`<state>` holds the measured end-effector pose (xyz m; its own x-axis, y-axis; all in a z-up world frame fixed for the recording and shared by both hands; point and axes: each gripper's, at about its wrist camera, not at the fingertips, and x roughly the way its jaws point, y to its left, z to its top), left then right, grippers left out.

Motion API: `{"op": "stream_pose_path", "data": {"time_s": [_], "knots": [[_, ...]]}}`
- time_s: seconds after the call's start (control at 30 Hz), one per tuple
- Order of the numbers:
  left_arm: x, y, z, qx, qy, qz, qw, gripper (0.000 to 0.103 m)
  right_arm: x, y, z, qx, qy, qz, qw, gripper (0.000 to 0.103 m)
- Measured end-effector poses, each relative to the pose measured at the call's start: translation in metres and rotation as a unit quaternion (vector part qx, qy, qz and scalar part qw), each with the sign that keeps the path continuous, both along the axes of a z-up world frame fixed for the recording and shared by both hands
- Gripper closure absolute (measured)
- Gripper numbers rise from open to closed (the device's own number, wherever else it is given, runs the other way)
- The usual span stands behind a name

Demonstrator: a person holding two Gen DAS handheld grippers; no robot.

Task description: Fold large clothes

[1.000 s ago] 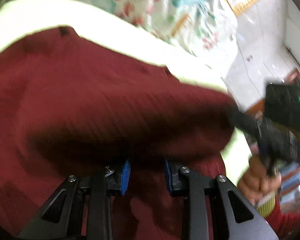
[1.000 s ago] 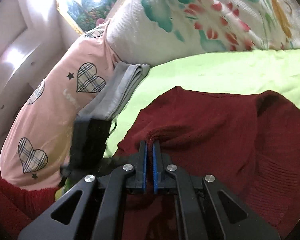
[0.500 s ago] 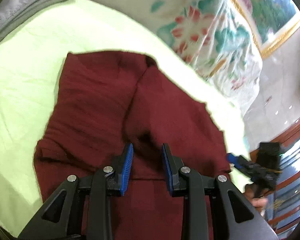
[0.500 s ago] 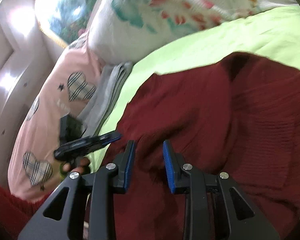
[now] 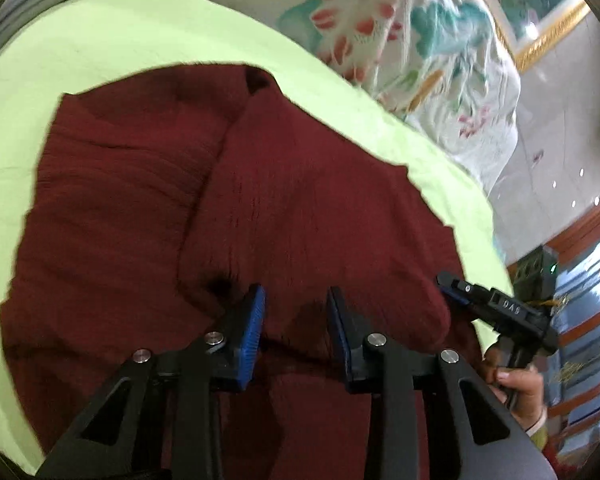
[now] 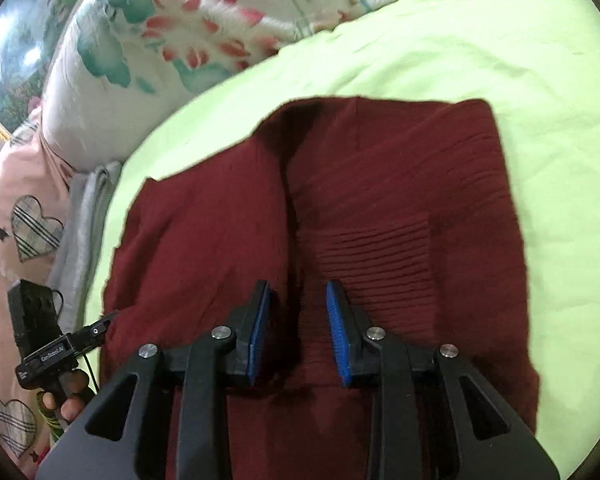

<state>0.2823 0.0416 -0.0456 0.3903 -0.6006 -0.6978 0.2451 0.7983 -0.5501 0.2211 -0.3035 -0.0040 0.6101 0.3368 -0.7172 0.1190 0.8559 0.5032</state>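
Observation:
A dark red knit sweater (image 5: 148,216) lies folded on a lime green bed sheet (image 5: 100,40). It also shows in the right wrist view (image 6: 380,208), with both sides folded in to a centre seam. My left gripper (image 5: 296,316) is open and empty just above the sweater's near edge. My right gripper (image 6: 298,320) is open and empty above the sweater's near middle. The right gripper shows at the sweater's right edge in the left wrist view (image 5: 496,308). The left gripper shows at the sweater's left edge in the right wrist view (image 6: 60,344).
A floral quilt (image 6: 172,40) is piled along the far side of the bed. A pink pillow with plaid hearts (image 6: 24,216) and folded grey cloth (image 6: 88,208) lie at the left. A gold-framed picture (image 5: 540,20) hangs on the wall.
My right gripper opened and let go of the sweater. Both grippers pulled back and up, and the sweater now lies flat and folded on the sheet.

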Motion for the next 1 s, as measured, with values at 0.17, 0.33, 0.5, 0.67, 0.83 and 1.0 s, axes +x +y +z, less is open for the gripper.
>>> {"op": "stream_pose_path", "data": {"time_s": [0.17,0.33,0.5,0.67,0.83,1.0], "knots": [[-0.037,0.018,0.026,0.01,-0.03,0.011,0.9994,0.052,-0.031,0.001,0.025,0.001,-0.036,0.004,0.999,0.057],[-0.079,0.053,0.032,0.013,-0.025,0.044,0.9986,0.049,-0.077,0.001,0.027,0.011,-0.036,0.0,0.999,0.057],[-0.131,0.101,0.027,0.049,-0.016,0.071,0.9962,0.044,-0.127,-0.008,0.023,0.012,-0.024,-0.02,0.999,0.054],[-0.169,0.136,0.009,0.048,0.011,0.085,0.9952,0.041,-0.175,-0.027,0.019,0.012,-0.009,-0.061,0.998,0.049],[-0.197,0.15,-0.01,0.042,0.042,0.062,0.9963,0.041,-0.205,-0.035,0.0,0.035,0.02,-0.068,0.997,0.049],[-0.222,0.15,-0.019,-0.005,0.058,0.023,0.998,0.033,-0.225,-0.017,-0.022,0.142,0.027,0.014,0.989,0.049]]}}
